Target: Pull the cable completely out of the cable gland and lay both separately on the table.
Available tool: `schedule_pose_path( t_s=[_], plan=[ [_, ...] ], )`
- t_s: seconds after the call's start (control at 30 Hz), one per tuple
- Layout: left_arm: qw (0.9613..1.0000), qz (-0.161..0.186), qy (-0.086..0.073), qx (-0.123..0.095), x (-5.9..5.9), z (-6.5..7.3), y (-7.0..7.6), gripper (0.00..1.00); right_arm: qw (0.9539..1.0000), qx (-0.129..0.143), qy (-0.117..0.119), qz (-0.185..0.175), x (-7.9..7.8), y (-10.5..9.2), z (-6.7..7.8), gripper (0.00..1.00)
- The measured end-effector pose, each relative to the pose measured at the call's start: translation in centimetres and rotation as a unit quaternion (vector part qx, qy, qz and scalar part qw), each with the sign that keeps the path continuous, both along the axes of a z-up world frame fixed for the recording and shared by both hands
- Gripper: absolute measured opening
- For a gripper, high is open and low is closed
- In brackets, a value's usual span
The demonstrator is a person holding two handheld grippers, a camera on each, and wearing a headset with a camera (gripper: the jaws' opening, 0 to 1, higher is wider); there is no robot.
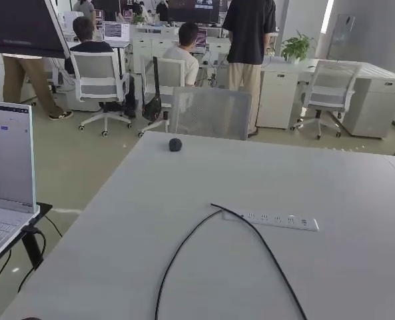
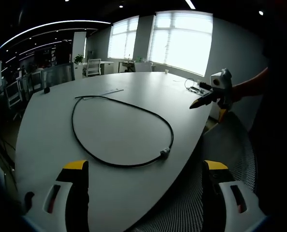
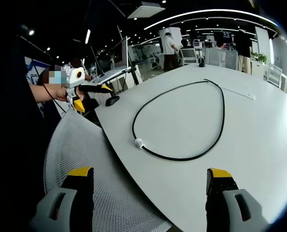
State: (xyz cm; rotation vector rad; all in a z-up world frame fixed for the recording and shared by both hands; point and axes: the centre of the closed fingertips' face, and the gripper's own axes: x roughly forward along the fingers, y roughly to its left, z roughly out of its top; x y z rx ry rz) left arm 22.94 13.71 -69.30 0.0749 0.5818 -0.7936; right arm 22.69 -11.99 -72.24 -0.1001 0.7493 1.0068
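Cable (image 2: pixel 171 133): black, in a loose loop on the white table (image 1: pixel 117 253). Cable gland (image 2: pixel 165 152): fitted on the cable's end, near the table's near edge. Power strip (image 1: pixel 277 220): at the loop's far side. Left tongs (image 2: pixel 145 165): wide, empty, off the near edge. Right tongs (image 3: pixel 150 171): wide, empty.

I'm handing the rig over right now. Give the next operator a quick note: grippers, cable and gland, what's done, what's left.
Left gripper: open, holding nothing, off the table's near edge.
Right gripper: open, holding nothing, above the mesh chair beside that edge.
The cable lies in a loop on the table, with the cable gland on the end nearest the grippers.
Done: nothing; the gland looks to be on the cable.
Left: grip gland and cable, pull the cable fully out, lay both apart on the table.
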Motion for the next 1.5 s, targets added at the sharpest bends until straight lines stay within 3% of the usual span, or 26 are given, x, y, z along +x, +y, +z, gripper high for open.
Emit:
schedule_pose_path(
  t_s=[0.17, 0.33, 0.6, 0.73, 1.0, 1.2, 1.5],
  plan=[
    [1.0000, -0.003, -0.001, 0.002, 0.1, 0.3, -0.1, 0.98, 1.0000, 0.004, -0.001, -0.004, 0.0, 0.2, 0.3, 0.99],
    [1.0000, -0.008, -0.003, -0.001, 0.4, 0.6, -0.3, 0.97, 0.9995, 0.027, -0.003, -0.017, 0.7, 0.9, 1.6, 0.98],
    [0.9999, -0.010, -0.003, -0.003, 0.4, 0.8, -0.6, 0.96, 0.9998, 0.019, -0.008, -0.002, 0.7, 1.0, 1.4, 0.95],
    [0.9998, -0.017, -0.002, 0.006, 0.3, 0.6, -0.6, 0.96, 0.9998, 0.020, -0.005, -0.003, 0.9, 0.8, 1.0, 0.93],
    [0.9996, -0.021, 0.000, 0.018, 0.5, 0.2, -0.6, 0.95, 0.9998, 0.009, -0.006, 0.017, 1.4, 1.8, 0.9, 0.88],
    [0.9995, -0.025, 0.008, 0.015, 0.3, 0.0, -0.9, 0.94, 0.9994, 0.007, -0.009, 0.032, 1.8, 2.9, 1.4, 0.85],
    [0.9992, -0.033, 0.015, 0.020, -0.5, -0.4, -1.0, 0.92, 0.9963, -0.036, -0.001, 0.078, 2.2, 5.1, 0.6, 0.76]
  ],
)
